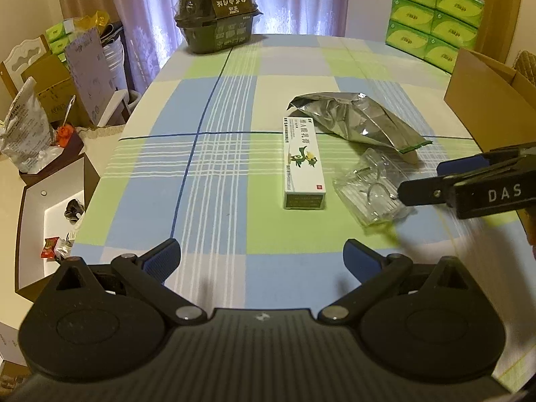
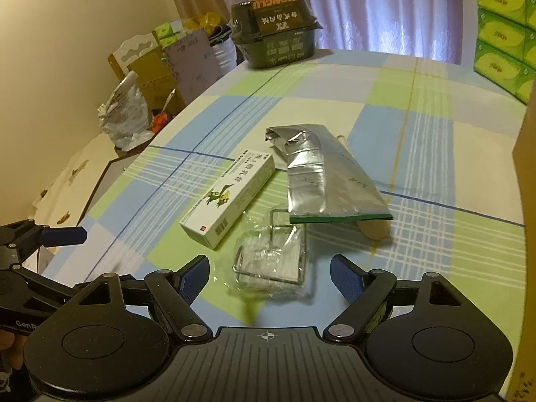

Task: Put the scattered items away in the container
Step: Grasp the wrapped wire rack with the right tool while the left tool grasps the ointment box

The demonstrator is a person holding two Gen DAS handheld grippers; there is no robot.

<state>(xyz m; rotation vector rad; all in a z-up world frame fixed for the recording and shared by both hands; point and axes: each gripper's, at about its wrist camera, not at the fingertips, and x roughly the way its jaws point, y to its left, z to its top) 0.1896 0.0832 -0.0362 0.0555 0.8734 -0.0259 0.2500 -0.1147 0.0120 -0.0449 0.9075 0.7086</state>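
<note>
A white medicine box [image 1: 303,164] [image 2: 231,194] lies mid-table on the checked cloth. To its right, a crumpled silver foil pouch [image 1: 355,120] [image 2: 321,174] rests over a wooden stick [image 2: 372,227]. A clear plastic packet [image 1: 368,191] [image 2: 271,258] lies nearest the right gripper [image 1: 423,181] [image 2: 271,279], which is open just short of it and holds nothing. My left gripper [image 1: 263,259] hovers open and empty over the near cloth, below and left of the medicine box. The brown cardboard box [image 1: 485,100] [image 2: 526,167] stands at the table's right side.
A dark green food tub [image 1: 217,16] [image 2: 274,30] stands at the table's far edge. Green tissue packs [image 1: 435,23] are stacked at the far right. Left of the table's edge are a low cabinet [image 1: 50,207], bags and cartons.
</note>
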